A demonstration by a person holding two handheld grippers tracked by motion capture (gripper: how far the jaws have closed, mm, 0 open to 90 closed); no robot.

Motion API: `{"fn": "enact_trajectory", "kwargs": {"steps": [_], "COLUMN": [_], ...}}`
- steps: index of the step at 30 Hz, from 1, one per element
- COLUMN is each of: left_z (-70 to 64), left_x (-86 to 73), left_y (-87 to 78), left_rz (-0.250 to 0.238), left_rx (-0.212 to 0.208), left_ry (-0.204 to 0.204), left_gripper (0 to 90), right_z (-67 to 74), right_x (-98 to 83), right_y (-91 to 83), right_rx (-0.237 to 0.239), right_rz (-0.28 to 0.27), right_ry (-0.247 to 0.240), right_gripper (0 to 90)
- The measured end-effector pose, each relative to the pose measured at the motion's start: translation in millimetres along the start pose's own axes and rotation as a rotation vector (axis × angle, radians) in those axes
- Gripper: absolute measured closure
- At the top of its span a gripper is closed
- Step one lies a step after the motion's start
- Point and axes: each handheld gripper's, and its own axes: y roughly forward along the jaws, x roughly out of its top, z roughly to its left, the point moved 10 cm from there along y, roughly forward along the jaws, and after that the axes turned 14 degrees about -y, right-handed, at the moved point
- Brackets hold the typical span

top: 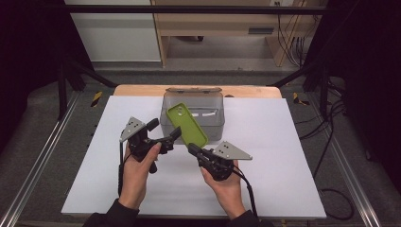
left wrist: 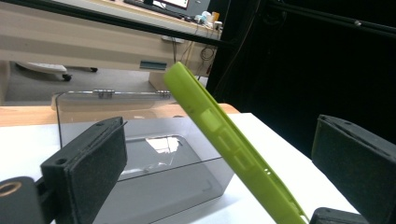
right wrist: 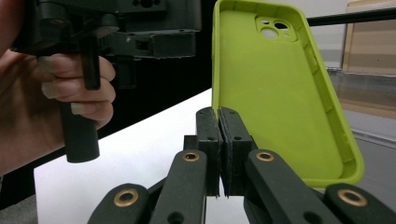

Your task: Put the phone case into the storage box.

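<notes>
no readable text, labels, brands or numbers anywhere

Our left gripper point(top: 165, 134) jaws wide apart, pointing right; our right gripper point(top: 193, 149) jaws pinched tight, pointing up-left. Both forearms coming in from below.

Lime-green phone case point(top: 187, 125): soft shell, camera cutout at its far end, hollow side up. Held tilted above the desk point(top: 265, 142) centre, far end over the near rim of the clear grey box point(top: 208, 124)
</notes>
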Motion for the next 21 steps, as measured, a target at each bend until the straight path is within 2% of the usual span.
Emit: {"fn": "enact_trajectory", "kwargs": {"steps": [6,16,21], "left_z": [-3.2,-7.9,-11.3], "left_x": [1.5,-1.4,-2.5], "left_y": [-0.5,1.9,2.8], "left_rz": [-0.018,-0.028,-0.039], "left_rx": [-0.008,0.001,-0.005], "left_ry": [-0.020,-0.009,-0.005], "left_gripper": [6.9,16.2,24.8], "right_z": [6.3,15.4,18.0], "right_x": [3.5,10.7,12.2], "right_y": [2.6,5.9,7.6], "right_rx": [0.013,0.027,0.030], "right_rz": [-0.006,-0.022,-0.029], "right_ry": [-0.003,-0.005,-0.007], "right_gripper": [87.9,87.9,87.9]}}
